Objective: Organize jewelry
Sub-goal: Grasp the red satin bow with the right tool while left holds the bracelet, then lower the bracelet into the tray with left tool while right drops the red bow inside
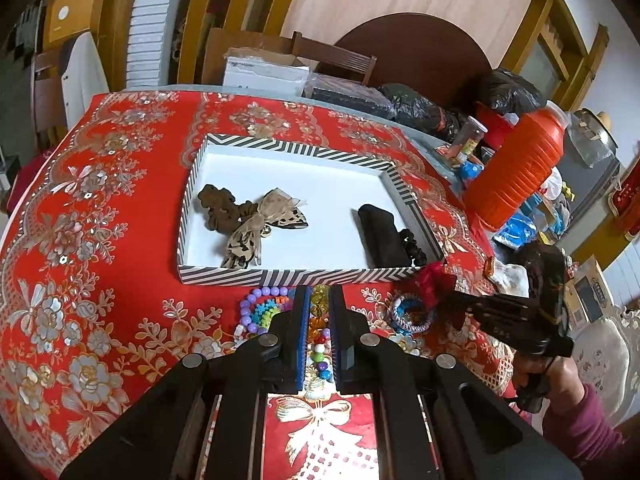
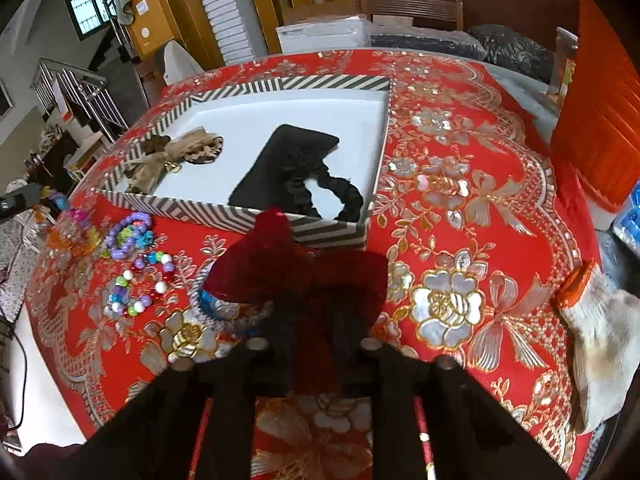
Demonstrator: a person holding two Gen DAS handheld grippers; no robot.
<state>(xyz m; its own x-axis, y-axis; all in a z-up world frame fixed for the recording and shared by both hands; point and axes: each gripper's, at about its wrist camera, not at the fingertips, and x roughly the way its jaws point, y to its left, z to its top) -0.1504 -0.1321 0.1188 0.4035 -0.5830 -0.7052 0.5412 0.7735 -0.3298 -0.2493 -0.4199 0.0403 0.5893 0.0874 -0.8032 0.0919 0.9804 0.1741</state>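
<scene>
Right gripper (image 2: 316, 276) clamped on red bow (image 2: 256, 264) just before striped tray (image 2: 240, 216) near edge; left gripper (image 1: 319, 304) together there.

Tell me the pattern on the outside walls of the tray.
Black and white diagonal stripes on the tray; clearest in the left wrist view.
</scene>
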